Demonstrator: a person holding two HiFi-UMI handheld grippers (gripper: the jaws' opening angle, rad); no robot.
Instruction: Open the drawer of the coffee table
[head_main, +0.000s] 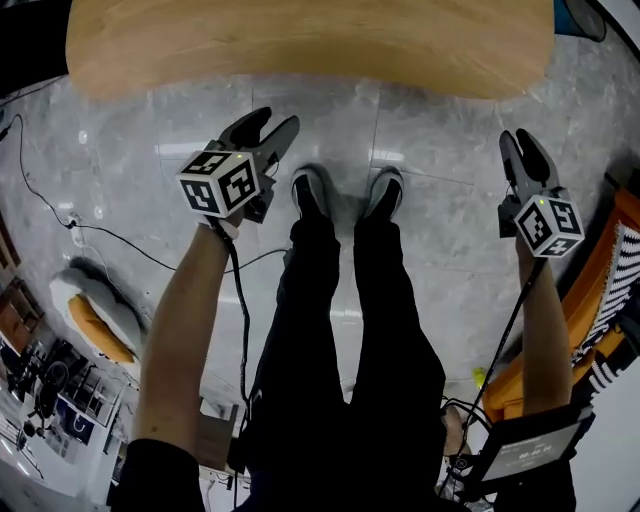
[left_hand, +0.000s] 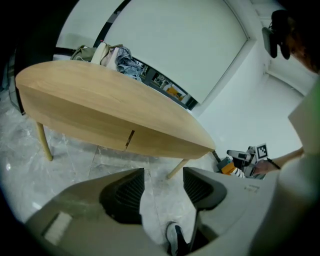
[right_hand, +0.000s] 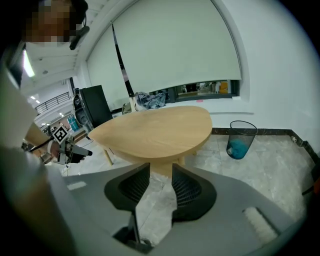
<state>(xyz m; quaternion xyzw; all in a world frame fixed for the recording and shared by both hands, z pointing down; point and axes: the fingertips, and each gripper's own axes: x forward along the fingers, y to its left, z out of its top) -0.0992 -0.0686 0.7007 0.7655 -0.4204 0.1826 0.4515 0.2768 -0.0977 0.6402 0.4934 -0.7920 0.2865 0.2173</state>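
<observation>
The coffee table (head_main: 300, 45) is an oval of light wood across the top of the head view, just beyond my feet. Seen from the left gripper view, the table (left_hand: 115, 105) has an apron with a thin dark seam (left_hand: 129, 138), and the drawer front lies flush there. My left gripper (head_main: 274, 122) hovers over the floor short of the table's near edge. Its jaws (left_hand: 163, 182) stand open with only floor between them. My right gripper (head_main: 522, 145) hangs further right, also short of the table, and is open (right_hand: 160, 177) and empty. Neither gripper touches the table.
My shoes (head_main: 345, 192) stand on the grey marble floor between the grippers. A cable (head_main: 100, 235) snakes over the floor at left. A mesh waste bin (right_hand: 241, 139) stands right of the table. Clothes (left_hand: 120, 57) are heaped behind it. Orange furniture (head_main: 600, 290) lies at right.
</observation>
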